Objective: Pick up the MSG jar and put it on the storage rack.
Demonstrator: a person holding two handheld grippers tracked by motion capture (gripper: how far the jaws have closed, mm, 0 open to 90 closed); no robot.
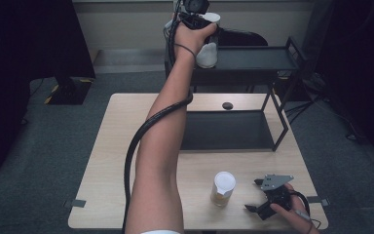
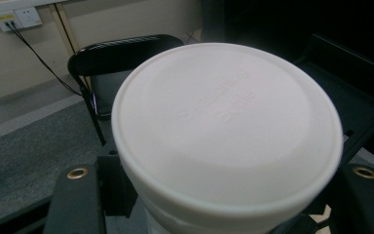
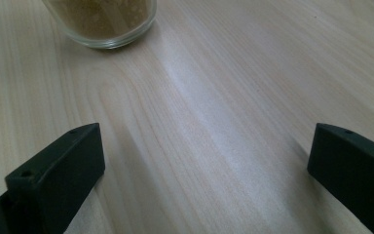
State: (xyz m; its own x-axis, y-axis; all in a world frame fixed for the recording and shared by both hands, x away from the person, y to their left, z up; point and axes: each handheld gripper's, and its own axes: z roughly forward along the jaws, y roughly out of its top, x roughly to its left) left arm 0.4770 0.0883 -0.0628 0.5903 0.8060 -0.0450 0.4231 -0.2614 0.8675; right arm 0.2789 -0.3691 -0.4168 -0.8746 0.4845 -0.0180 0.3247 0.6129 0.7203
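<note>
A white jar (image 1: pixel 208 50) with a broad white lid (image 2: pixel 226 122) is held up at the left end of the black rack's top shelf (image 1: pixel 253 58). My left gripper (image 1: pixel 197 22) is shut on this jar, with its black jaws pressed against both sides just under the lid. Near the table's front edge stands a glass jar (image 1: pixel 223 189) of brown powder (image 3: pixel 102 19) with a white lid. My right gripper (image 1: pixel 252 194) rests low over the table to the right of that glass jar. Its jaws are wide open with bare wood between them (image 3: pixel 204 165).
The black two-tier rack has its lower shelf (image 1: pixel 224 129) on the wooden table (image 1: pixel 121 146). A small black round thing (image 1: pixel 227 105) lies behind it. A black chair (image 2: pixel 121 53) stands beyond the table. The left forearm and its cable cross the table's middle.
</note>
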